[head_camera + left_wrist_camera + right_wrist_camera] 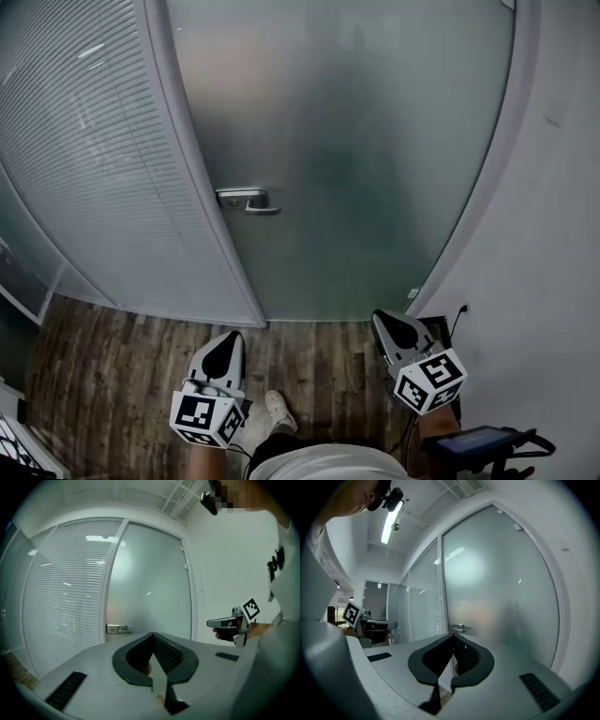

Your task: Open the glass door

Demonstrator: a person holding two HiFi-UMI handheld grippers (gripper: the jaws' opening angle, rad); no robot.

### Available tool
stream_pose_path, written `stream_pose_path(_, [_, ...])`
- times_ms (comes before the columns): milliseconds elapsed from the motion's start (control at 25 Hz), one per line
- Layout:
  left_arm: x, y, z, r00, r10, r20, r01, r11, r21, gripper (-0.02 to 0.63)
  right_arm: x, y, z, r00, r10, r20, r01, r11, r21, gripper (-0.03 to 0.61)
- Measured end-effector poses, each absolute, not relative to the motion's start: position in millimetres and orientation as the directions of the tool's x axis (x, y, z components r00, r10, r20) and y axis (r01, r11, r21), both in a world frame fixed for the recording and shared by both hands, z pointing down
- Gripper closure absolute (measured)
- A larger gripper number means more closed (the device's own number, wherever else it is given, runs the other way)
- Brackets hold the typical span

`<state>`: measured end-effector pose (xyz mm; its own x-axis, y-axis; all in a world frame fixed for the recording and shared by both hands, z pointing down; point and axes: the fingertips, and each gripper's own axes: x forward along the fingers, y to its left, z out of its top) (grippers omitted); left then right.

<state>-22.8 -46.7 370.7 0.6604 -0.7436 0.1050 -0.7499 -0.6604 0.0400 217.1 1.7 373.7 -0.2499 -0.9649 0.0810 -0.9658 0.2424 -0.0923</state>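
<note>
Each cube on the two grippers shows black-and-white square markers. The left gripper has its jaws pressed together at the tips, with nothing between them. The right gripper is the same, and both are held over the wooden floor. The one frosted glass door stands ahead of them, untouched. Its single metal handle is at the left edge, beside a slatted blind panel.

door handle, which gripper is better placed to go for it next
Left, probably. In the head view the door handle sits at the glass door's left edge, nearly in line with the left gripper; the right gripper is off toward the wall.
</note>
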Motion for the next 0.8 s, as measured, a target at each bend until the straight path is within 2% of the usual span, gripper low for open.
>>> stream_pose_path(240, [-44,-87,351,0.678,-0.728,0.103,-0.735,-0.675,0.065,0.615,186,-34,345,-0.248,-0.964,0.093,-0.968,0.243,-0.061,0.577])
stream_pose_path(480, [-58,-182,376,0.694,-0.711,0.115,-0.72,-0.69,0.074,0.614,166,-123,367,-0.241,-0.964,0.113,-0.97,0.236,-0.061,0.577])
stream_pose_path(800, [-91,-281,397,0.699,-0.701,0.142,-0.714,-0.696,0.079,0.615,108,-208,360,-0.351,-0.934,0.072,-0.936,0.351,-0.01,0.577])
